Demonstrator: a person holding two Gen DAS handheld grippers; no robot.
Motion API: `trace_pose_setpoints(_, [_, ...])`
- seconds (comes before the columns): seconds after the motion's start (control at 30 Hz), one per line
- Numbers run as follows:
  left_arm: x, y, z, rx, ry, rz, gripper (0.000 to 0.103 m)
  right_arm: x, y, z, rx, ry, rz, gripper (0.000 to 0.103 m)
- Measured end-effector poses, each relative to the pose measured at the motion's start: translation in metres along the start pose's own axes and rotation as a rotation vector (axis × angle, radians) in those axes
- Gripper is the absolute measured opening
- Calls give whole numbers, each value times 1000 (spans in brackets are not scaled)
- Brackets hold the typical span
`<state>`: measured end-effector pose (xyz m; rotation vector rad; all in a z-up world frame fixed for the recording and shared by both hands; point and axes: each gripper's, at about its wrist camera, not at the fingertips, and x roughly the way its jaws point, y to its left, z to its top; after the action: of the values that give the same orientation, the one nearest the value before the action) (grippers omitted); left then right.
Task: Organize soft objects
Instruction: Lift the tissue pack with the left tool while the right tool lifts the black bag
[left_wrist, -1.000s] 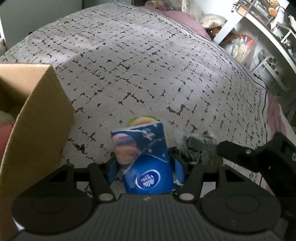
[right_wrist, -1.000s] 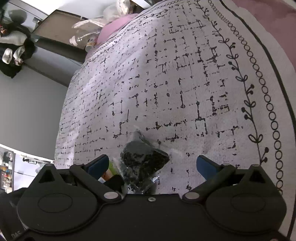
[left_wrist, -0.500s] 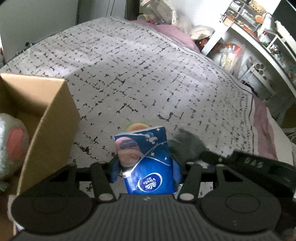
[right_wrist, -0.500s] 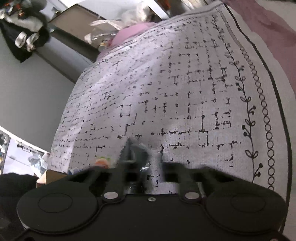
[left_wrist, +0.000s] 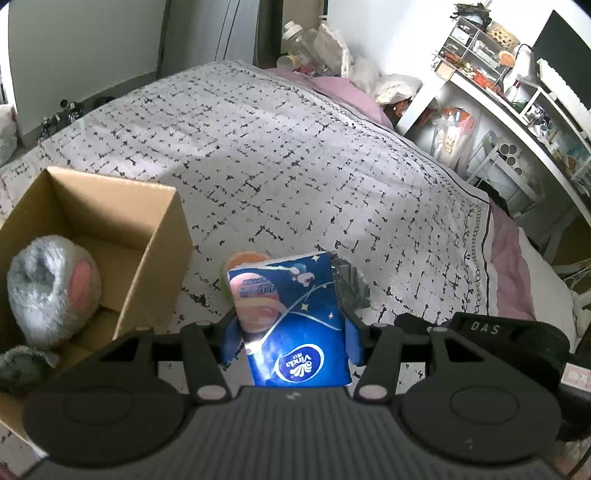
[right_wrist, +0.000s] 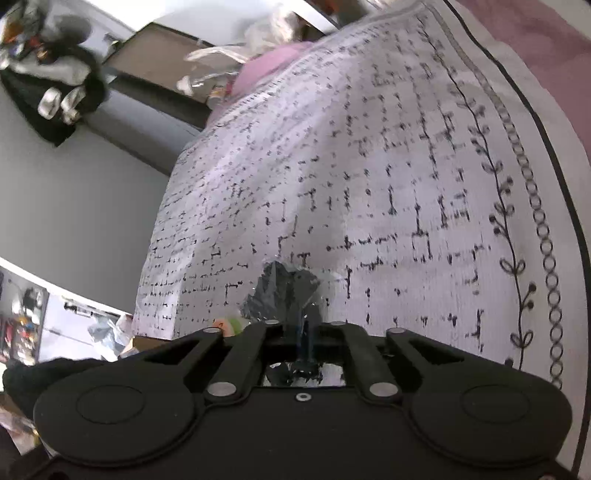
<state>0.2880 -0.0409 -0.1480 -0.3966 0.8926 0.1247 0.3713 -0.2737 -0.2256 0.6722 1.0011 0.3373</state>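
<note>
My left gripper (left_wrist: 291, 332) is shut on a blue tissue pack (left_wrist: 291, 317) printed with planets, held up above the bed. An open cardboard box (left_wrist: 147, 236) stands to its left with a grey and pink plush toy (left_wrist: 51, 288) inside. My right gripper (right_wrist: 304, 336) is shut on a clear plastic bag of dark material (right_wrist: 284, 291), lifted slightly off the patterned blanket (right_wrist: 369, 166). That bag (left_wrist: 351, 284) also shows just right of the tissue pack in the left wrist view. A small orange and green object (left_wrist: 245, 258) peeks out behind the pack.
The grey patterned blanket (left_wrist: 277, 147) covers the bed, with pink pillows (left_wrist: 343, 92) at the far end. White shelves and a cluttered desk (left_wrist: 498, 103) line the right side. A dark glove on a hand (right_wrist: 33, 380) shows at the lower left of the right wrist view.
My left gripper rose with the tissue pack, bringing the box's inside and the plush toy into view. My right gripper's jaws went from wide open to shut on the dark bag.
</note>
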Motion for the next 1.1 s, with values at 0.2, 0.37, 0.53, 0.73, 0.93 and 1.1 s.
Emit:
trace_pose_setpoints(0.2, [2, 4, 7, -12, -14, 2, 54, 11, 5, 2, 37, 12, 13, 57])
trace_pose_setpoints(0.37, [8, 5, 12, -9, -10, -3, 54, 35, 11, 3, 55, 41, -8, 63])
trace_pose_setpoints(0.53, [15, 9, 17, -8, -2, -8, 54, 50, 18, 1, 34, 49, -33, 68])
trace_pose_setpoints(0.73, [27, 19, 24, -13, 4, 4, 54, 61, 31, -2, -41, 29, -88, 74])
trace_pose_setpoints(0.93, [33, 24, 30, -8, 8, 5, 54, 69, 43, -5, -126, 10, -133, 77])
trace_pose_setpoints(1.1, [35, 24, 33, -7, 11, 3, 54, 71, 44, -6, -165, 10, -133, 38])
